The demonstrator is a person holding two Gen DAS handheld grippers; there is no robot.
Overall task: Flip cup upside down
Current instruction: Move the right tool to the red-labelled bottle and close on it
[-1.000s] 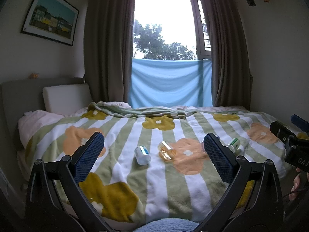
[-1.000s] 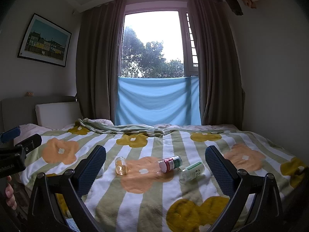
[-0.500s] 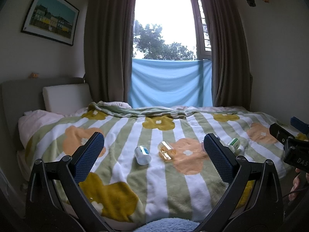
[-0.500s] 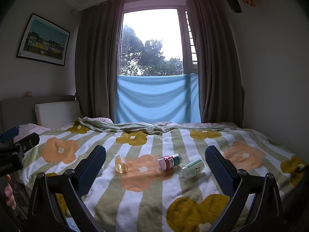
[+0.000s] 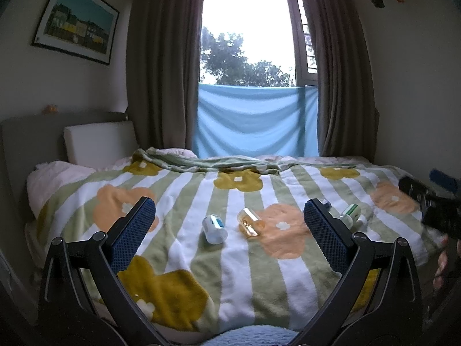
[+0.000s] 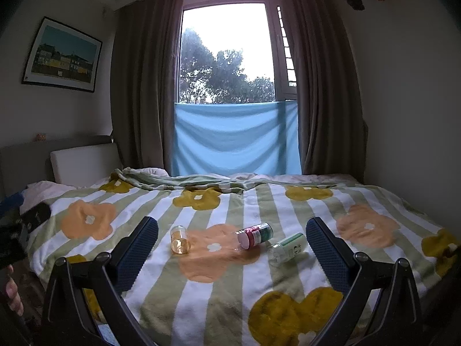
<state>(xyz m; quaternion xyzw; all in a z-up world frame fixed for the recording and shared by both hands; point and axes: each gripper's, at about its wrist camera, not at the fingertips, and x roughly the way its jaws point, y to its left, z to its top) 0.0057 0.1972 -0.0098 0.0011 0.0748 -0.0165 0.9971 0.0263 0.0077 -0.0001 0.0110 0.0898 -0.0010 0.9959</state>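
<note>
Several small cups lie on their sides on the striped flower blanket [image 5: 230,259]. In the left wrist view a white cup with a blue print [image 5: 214,228] and an amber clear cup [image 5: 251,223] lie ahead, and a green-and-white cup [image 5: 350,215] lies right. In the right wrist view I see the amber cup [image 6: 180,240], a red-and-green cup [image 6: 255,235] and the green-and-white cup [image 6: 288,247]. My left gripper [image 5: 230,230] is open and empty, short of the cups. My right gripper [image 6: 232,249] is open and empty, with the cups ahead between its fingers.
The bed fills the room ahead, with a folded blanket edge [image 5: 207,163] and a white pillow [image 5: 99,141] at the back left. Curtains and a window with a blue cloth [image 6: 236,138] stand behind. The other gripper shows at each view's edge [image 5: 432,207].
The right wrist view has shifted forward and down toward the cups, which now sit lower between its fingers. The left gripper has hardly moved.
</note>
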